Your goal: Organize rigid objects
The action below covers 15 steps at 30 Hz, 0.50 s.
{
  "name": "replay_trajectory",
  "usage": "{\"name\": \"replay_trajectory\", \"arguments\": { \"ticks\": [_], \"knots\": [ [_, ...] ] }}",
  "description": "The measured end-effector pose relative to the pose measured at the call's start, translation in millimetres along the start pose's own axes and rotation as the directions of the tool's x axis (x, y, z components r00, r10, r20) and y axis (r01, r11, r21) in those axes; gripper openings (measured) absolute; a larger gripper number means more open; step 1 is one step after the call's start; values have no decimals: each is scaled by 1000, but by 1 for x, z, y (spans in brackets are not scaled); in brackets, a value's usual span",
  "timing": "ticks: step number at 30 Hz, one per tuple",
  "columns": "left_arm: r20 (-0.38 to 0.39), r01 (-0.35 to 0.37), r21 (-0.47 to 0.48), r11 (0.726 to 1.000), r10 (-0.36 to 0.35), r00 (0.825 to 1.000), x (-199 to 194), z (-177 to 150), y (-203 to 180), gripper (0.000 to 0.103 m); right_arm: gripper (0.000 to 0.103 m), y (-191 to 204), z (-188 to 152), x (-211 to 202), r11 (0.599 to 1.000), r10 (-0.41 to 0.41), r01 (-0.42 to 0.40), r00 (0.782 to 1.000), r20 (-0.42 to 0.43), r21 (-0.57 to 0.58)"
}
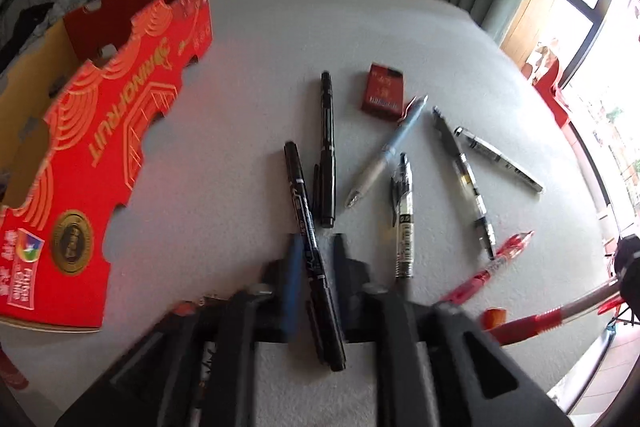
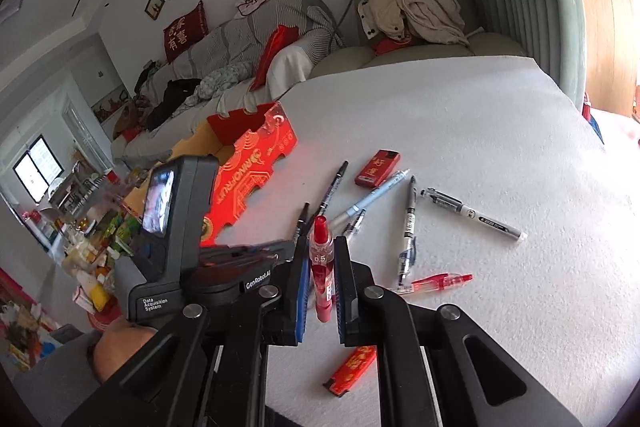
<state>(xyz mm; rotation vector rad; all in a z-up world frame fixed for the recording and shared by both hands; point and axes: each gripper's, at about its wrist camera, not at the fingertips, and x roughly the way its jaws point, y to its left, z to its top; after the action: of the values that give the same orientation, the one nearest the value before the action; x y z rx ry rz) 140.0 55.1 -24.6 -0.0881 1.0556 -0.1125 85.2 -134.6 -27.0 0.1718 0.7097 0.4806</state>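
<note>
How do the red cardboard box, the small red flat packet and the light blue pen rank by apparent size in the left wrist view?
1. red cardboard box, largest by far.
2. light blue pen.
3. small red flat packet, shorter but wider than the pen.

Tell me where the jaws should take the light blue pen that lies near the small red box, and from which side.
Grip the light blue pen at mid-barrel, coming down from above with the jaws across its length. It lies flat on the white table, slanted, clip end almost at the small red box. Its middle has bare table on both sides; its tip sits closer to the black marker.
</note>
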Motion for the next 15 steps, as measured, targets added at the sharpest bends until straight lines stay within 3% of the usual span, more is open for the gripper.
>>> {"name": "replay_trajectory", "arguments": {
  "ticks": [2, 4, 7, 9, 10, 11, 15],
  "knots": [
    [2, 5, -5, 1000, -5, 1000, 3, -1, -1, 69, 12, -5, -1, 5, 999, -33, 33, 999, -4, -21],
    [-3, -16, 5, 1000, 16, 1000, 5, -3, -4, 78, 14, -11, -2, 7, 996, -73, 73, 997, 8, -41],
    [11, -71, 49, 996, 71, 997, 9, -5, -13, 78, 15, -29, 1, 14, 996, -91, 91, 996, -1, -14],
    [26, -82, 59, 995, 81, 996, 9, -6, -15, 78, 31, -44, 6, 23, 998, -57, 58, 998, -27, 29],
    [26, -80, 53, 995, 79, 997, 10, -5, -15, 78, 62, -55, 9, 25, 997, -29, 31, 999, -26, 73],
    [22, -79, 49, 996, 78, 997, 9, -4, -14, 75, 87, -68, 12, 24, 991, -25, 24, 1000, 3, 133],
    [30, -82, 58, 995, 80, 996, 8, -2, -11, 52, 90, -107, 23, 4, 946, -22, -16, 994, 111, 323]
  ]
}}
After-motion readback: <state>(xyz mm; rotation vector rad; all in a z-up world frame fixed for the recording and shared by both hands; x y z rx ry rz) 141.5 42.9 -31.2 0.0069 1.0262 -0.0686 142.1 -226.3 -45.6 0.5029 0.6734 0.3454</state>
